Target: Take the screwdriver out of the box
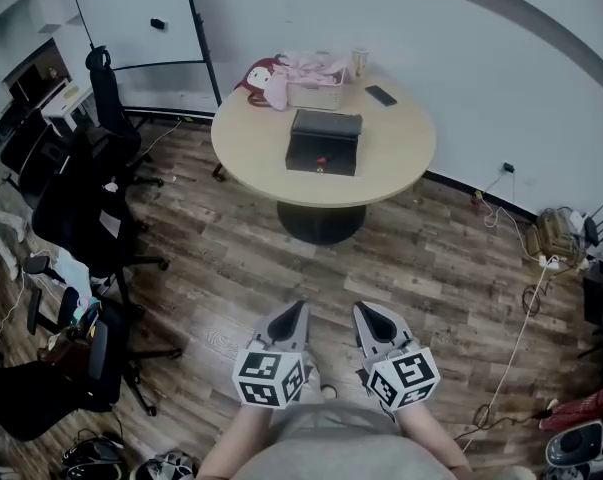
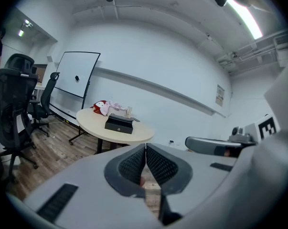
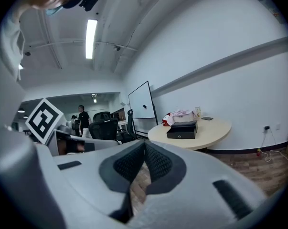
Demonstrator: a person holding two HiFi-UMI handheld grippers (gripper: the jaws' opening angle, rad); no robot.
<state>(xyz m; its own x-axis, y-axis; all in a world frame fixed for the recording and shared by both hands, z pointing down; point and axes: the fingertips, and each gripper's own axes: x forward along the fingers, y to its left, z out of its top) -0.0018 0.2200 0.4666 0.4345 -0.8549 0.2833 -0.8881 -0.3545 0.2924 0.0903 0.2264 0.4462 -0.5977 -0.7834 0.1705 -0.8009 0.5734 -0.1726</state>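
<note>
- Holding both tongs low at the bottom of the head view, side by side over the wood floor [image 1: 441, 268]. The left gripper [image 1: 301, 308] is bottom centre and the right gripper [image 1: 362, 310] is just beside it on the right. Both noses point up the frame toward the table.
- In its own view the left gripper's jaws are pinched right together at the tips. Nothing sits between the pads, only a sliver of floor showing through lower down.
- Same deal with the right gripper: its view shows the jaws closed tip to tip and empty.
- Further up, in the upper middle of the head view, there's a round table [image 1: 251, 148] on a dark pedestal, well apart from both grippers.
- The black box [image 1: 324, 140] sits about mid-table, lid down as far as I can tell, with a small red spot on its front face.
- The screwdriver doesn't show in any view, so I can't say where it is.
- Behind the box, along the table's upper edge, there's a red-haired doll [image 1: 266, 80] to the left, a cup [image 1: 360, 62] and a dark phone [image 1: 381, 95] to the right.
- Farthest back, a whiteboard [image 1: 141, 18] fills the upper left, and black chairs [image 1: 81, 208] run down the left edge.
</note>
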